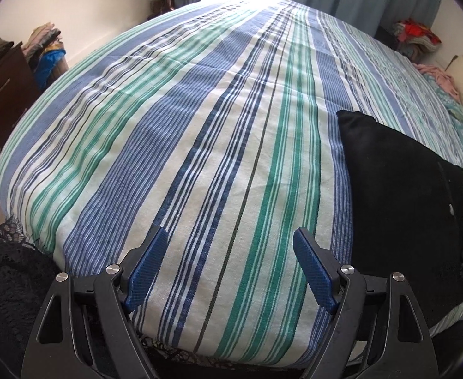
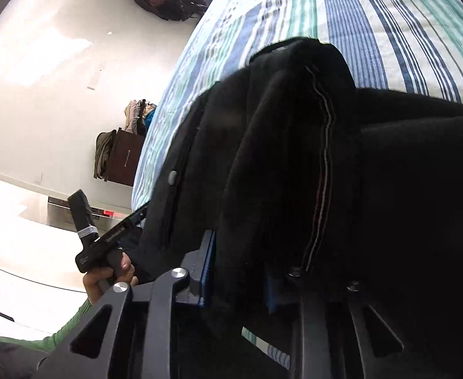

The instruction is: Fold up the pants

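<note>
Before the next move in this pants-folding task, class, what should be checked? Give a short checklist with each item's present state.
1. Right gripper has cloth between its pads: ok, the black pants are bunched in it.
2. Left gripper free to take a second hold: ok, open, nothing between its fingers.
3. Left gripper over the pants: not ok, it is over bare striped bedspread; the pants lie to its right.
4. Pants spread flat: not ok, bunched near the right gripper.
5. Which part of the pants is gripped: cannot tell.
</note>
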Action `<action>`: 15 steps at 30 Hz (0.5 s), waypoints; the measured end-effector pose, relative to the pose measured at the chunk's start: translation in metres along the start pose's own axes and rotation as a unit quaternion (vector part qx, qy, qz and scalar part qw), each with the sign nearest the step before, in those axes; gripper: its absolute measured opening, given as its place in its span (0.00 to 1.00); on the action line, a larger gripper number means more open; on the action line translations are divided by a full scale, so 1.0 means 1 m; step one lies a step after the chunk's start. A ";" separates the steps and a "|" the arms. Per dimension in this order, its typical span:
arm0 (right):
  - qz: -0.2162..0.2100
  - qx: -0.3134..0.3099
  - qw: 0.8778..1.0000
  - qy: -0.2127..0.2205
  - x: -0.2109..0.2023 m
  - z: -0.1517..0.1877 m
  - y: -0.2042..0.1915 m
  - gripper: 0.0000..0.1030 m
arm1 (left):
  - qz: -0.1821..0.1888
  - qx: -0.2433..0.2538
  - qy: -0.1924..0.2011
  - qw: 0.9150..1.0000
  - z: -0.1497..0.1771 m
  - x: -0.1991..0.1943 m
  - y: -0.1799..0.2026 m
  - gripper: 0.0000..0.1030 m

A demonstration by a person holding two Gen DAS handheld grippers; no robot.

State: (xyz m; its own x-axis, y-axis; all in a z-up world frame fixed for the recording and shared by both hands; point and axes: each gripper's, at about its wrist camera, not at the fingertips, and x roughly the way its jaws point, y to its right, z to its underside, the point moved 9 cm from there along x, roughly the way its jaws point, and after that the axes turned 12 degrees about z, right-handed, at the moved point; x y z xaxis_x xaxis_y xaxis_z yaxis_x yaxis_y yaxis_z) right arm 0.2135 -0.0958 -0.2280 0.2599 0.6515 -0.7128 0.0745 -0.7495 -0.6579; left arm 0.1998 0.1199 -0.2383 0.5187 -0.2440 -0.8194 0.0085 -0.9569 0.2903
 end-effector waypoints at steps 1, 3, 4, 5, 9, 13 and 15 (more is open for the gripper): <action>-0.015 0.002 1.000 0.018 -0.011 -0.004 -0.009 0.19 | 0.001 -0.006 0.002 1.000 -0.001 -0.001 -0.002 0.81; -0.044 0.000 0.997 0.060 -0.043 -0.012 -0.027 0.18 | 0.002 -0.014 0.006 1.000 -0.002 -0.003 -0.006 0.81; -0.049 -0.005 0.996 0.076 -0.058 -0.015 -0.035 0.17 | 0.003 -0.017 0.007 1.000 -0.002 -0.004 -0.007 0.81; -0.051 -0.013 0.995 0.090 -0.074 -0.019 -0.040 0.17 | 0.003 -0.018 0.008 1.000 -0.003 -0.005 -0.007 0.81; -0.050 -0.030 0.990 0.130 -0.127 -0.027 -0.046 0.15 | 0.008 -0.004 0.009 1.000 -0.002 -0.008 0.000 0.81; -0.023 -0.022 0.989 0.147 -0.165 -0.017 -0.014 0.15 | 0.013 0.024 0.012 1.000 -0.001 -0.011 0.014 0.81; -0.007 0.002 0.988 0.155 -0.182 -0.013 0.019 0.15 | 0.014 0.040 0.011 0.999 0.001 -0.012 0.022 0.81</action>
State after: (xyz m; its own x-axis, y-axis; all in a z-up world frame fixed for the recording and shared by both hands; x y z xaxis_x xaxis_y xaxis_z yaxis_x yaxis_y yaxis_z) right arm 0.1799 -0.2300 -0.1073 0.5406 0.5938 -0.5959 0.0756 -0.7398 -0.6686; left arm 0.1929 0.1017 -0.2226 0.5370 -0.2690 -0.7996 -0.0748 -0.9592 0.2725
